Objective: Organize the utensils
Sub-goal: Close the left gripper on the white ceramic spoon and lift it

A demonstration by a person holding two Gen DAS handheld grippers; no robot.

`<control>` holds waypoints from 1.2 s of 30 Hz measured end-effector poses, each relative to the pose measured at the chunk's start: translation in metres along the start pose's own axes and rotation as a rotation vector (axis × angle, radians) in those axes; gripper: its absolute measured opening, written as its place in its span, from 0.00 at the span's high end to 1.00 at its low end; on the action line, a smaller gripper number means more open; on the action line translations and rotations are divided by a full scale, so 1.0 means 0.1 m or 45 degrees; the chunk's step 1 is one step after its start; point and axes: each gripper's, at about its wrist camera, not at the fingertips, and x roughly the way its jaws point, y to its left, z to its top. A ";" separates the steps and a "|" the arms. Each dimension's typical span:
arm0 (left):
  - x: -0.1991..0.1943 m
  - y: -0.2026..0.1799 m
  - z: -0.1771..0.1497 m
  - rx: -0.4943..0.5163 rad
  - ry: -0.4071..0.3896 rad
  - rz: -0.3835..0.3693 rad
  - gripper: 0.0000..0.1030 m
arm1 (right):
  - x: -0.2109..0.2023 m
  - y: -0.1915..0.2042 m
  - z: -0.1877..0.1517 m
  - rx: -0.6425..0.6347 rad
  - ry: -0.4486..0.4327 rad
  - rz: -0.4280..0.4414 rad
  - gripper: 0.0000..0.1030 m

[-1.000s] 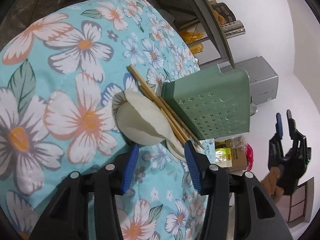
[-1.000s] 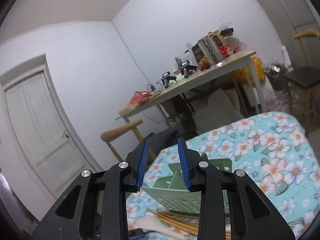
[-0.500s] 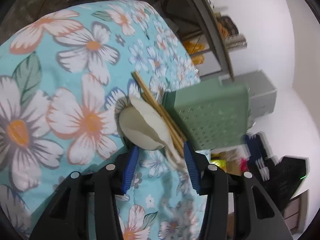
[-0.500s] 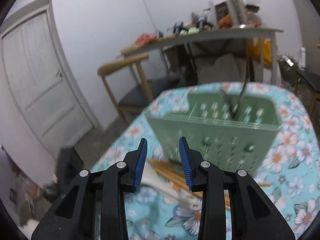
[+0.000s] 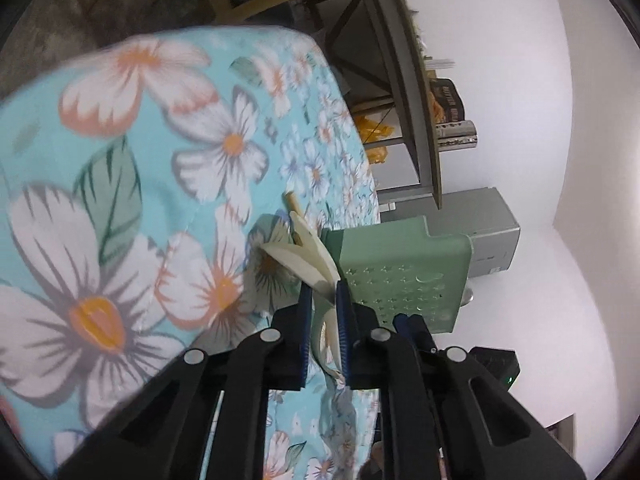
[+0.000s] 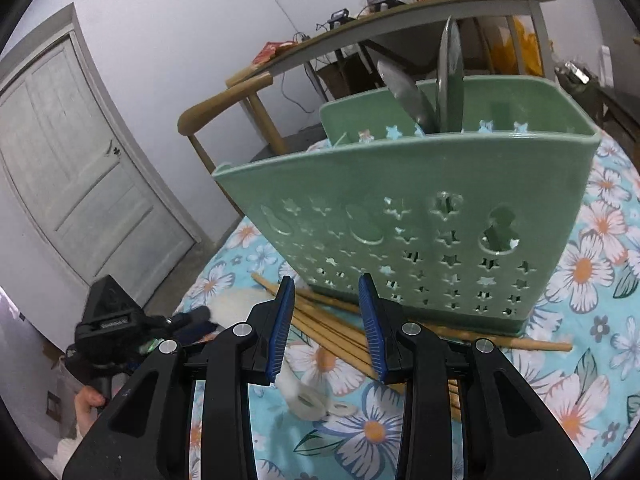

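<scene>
A white spoon (image 5: 308, 256) lies tipped on its edge on the floral tablecloth (image 5: 120, 200). My left gripper (image 5: 323, 320) is closing, and its blue pads press on the spoon's handle. Wooden chopsticks (image 6: 332, 328) lie in a bundle in front of the green utensil holder (image 6: 420, 220). Two metal utensils (image 6: 450, 72) stand in the holder. My right gripper (image 6: 326, 320) hovers open just above the chopsticks, with nothing gripped. In the right wrist view the spoon's handle end (image 6: 308, 396) shows below its fingers, and the left gripper (image 6: 192, 320) sits at the left.
A wooden chair (image 6: 224, 104) and a long cluttered table (image 6: 400, 12) stand behind the holder. A white door (image 6: 80, 160) is at the left. A grey box (image 5: 480, 232) sits on the floor beyond the holder (image 5: 404, 272). A person's hand (image 6: 86, 400) holds the left device.
The left gripper's jaws closed in from wide apart onto the spoon, which tipped onto its edge. The right gripper came down from facing the room to just over the chopsticks.
</scene>
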 end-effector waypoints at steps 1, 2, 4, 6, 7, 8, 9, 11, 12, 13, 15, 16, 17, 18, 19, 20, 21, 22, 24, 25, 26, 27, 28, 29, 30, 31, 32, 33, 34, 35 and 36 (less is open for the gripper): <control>-0.03 -0.04 0.00 0.026 0.000 0.004 0.91 | 0.02 0.02 0.00 -0.007 0.010 0.004 0.67; -0.05 -0.08 0.01 0.040 0.003 0.005 0.93 | 0.04 0.04 -0.01 -0.014 0.016 0.008 0.67; -0.09 -0.11 0.01 0.038 0.020 -0.037 0.95 | 0.07 0.08 -0.01 -0.022 0.028 0.022 0.67; -0.09 -0.16 0.01 0.032 0.102 -0.157 1.00 | 0.09 0.11 -0.02 -0.030 0.037 0.026 0.67; -0.10 -0.23 0.01 0.077 0.118 -0.167 1.00 | 0.09 0.12 -0.02 -0.035 0.036 0.022 0.67; -0.14 -0.33 0.00 0.164 0.073 -0.085 1.00 | 0.10 0.13 -0.02 -0.039 0.037 0.019 0.67; -0.14 -0.37 -0.01 0.207 0.057 -0.026 1.00 | 0.10 0.15 -0.03 -0.041 0.039 0.016 0.67; -0.13 -0.34 -0.01 0.185 0.054 0.080 1.00 | 0.09 0.16 -0.02 -0.041 0.039 0.018 0.67; -0.13 -0.28 0.01 0.137 0.055 0.069 1.00 | 0.09 0.15 -0.02 -0.042 0.040 0.017 0.67; -0.14 -0.24 0.03 0.098 0.066 0.042 1.00 | 0.09 0.15 -0.02 -0.042 0.040 0.016 0.67; -0.20 -0.24 0.05 0.113 0.036 0.063 1.00 | 0.10 0.13 -0.02 -0.039 0.045 0.014 0.67; -0.24 -0.25 0.06 0.144 0.009 0.112 1.00 | 0.12 0.13 -0.02 -0.036 0.052 0.013 0.67; -0.30 -0.26 0.06 0.189 -0.036 0.204 1.00 | 0.14 0.12 -0.01 -0.033 0.058 0.012 0.67; -0.35 -0.22 0.09 0.203 -0.065 0.242 1.00 | 0.16 0.12 -0.01 -0.028 0.063 0.014 0.67; -0.37 -0.18 0.12 0.185 -0.074 0.248 1.00 | 0.18 0.13 -0.01 -0.026 0.066 0.016 0.67; -0.39 -0.12 0.13 0.160 -0.062 0.231 1.00 | 0.19 0.13 -0.01 -0.023 0.070 0.021 0.67; -0.39 -0.07 0.15 0.133 -0.046 0.216 0.99 | 0.20 0.14 -0.01 -0.024 0.074 0.026 0.67; -0.38 -0.03 0.17 0.109 -0.035 0.211 0.93 | 0.20 0.15 -0.01 -0.027 0.075 0.028 0.67; -0.31 -0.01 0.19 0.117 0.001 0.234 0.82 | 0.20 0.17 -0.01 -0.035 0.073 0.025 0.67; -0.29 0.01 0.19 0.112 0.015 0.261 0.81 | 0.20 0.18 -0.01 -0.037 0.071 0.022 0.67; -0.28 0.01 0.19 0.102 0.026 0.259 0.81 | 0.19 0.18 -0.01 -0.038 0.072 0.022 0.67; -0.25 0.02 0.18 0.091 0.047 0.245 0.81 | 0.18 0.18 -0.01 -0.037 0.071 0.023 0.67; -0.25 0.02 0.17 0.081 0.079 0.218 0.79 | 0.18 0.17 -0.01 -0.036 0.070 0.023 0.67; -0.25 -0.01 0.16 0.085 0.089 0.218 0.77 | 0.17 0.16 -0.01 -0.036 0.068 0.022 0.67; -0.26 -0.04 0.14 0.096 0.088 0.225 0.75 | 0.18 0.16 -0.01 -0.035 0.067 0.018 0.67; -0.30 -0.06 0.09 0.112 0.083 0.229 0.73 | 0.18 0.15 -0.01 -0.034 0.069 0.008 0.67; -0.31 -0.08 0.04 0.116 0.088 0.228 0.73 | 0.18 0.14 -0.02 -0.031 0.069 0.003 0.67; -0.33 -0.08 -0.01 0.114 0.095 0.221 0.73 | 0.18 0.14 -0.02 -0.027 0.070 0.002 0.67; -0.37 -0.06 -0.11 0.110 0.106 0.216 0.73 | 0.19 0.14 -0.02 -0.023 0.072 0.004 0.67; -0.39 -0.02 -0.20 0.105 0.114 0.218 0.73 | 0.19 0.14 -0.03 -0.023 0.076 0.005 0.67; -0.41 0.01 -0.27 0.094 0.110 0.222 0.73 | 0.20 0.15 -0.03 -0.026 0.079 0.000 0.67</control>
